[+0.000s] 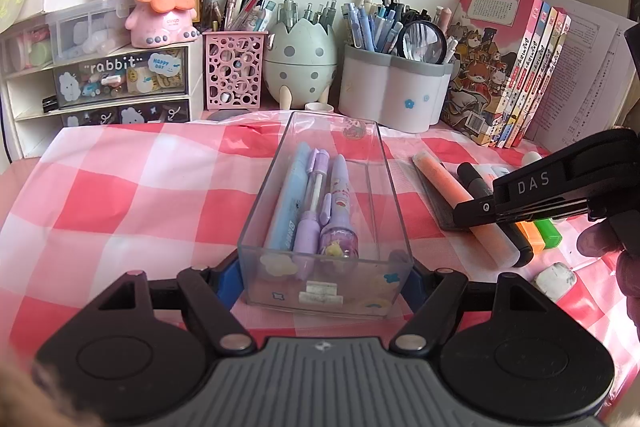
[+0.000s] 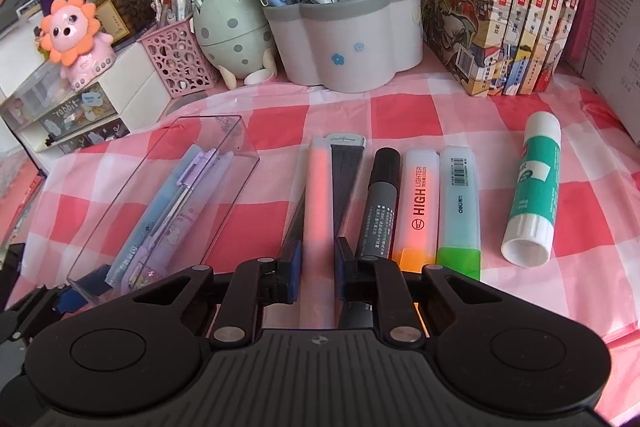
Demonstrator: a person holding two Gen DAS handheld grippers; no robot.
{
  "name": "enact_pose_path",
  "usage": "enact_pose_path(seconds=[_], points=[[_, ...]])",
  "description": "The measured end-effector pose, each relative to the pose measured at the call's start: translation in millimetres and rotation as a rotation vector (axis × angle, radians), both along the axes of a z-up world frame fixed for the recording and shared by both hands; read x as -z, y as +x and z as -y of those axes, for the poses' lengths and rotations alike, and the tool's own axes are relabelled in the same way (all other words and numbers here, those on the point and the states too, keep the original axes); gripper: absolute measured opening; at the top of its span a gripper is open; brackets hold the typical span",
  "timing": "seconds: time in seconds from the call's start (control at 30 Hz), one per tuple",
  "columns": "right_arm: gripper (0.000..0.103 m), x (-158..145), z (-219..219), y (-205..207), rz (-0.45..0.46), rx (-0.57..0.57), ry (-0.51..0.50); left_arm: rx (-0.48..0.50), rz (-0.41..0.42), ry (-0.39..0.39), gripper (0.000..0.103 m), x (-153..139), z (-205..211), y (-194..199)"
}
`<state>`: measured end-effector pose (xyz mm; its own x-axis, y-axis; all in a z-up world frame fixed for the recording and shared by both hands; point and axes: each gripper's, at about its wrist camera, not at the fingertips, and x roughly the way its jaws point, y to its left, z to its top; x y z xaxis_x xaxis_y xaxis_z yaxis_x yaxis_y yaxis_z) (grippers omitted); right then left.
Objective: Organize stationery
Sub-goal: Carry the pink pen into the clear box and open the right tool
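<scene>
Pink, the long highlighter (image 2: 318, 211) lies on the checked counter (image 2: 440, 115) beside the black marker (image 2: 380, 203), squeezed between the right gripper's (image 2: 318, 269) fingers. The left gripper (image 1: 325, 279) clamps the clear pen tray (image 1: 384, 179). Gripped near its end, the highlighter might tip or slip when lifted.

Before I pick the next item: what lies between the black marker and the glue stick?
Two highlighters, orange and green, between marker and glue stick, in the right wrist view.
</scene>
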<state>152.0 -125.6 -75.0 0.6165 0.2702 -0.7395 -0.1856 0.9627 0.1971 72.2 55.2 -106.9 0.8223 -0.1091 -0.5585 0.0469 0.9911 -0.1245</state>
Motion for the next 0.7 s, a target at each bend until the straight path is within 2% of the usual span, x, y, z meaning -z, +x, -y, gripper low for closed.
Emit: enact_pose_path(seconds=[0.7], points=[[0.015,-13.4,20.7,-5.0,-0.102,0.065,0.333,0.0,0.0,0.001,0.049,-0.3,0.7,-0.1]])
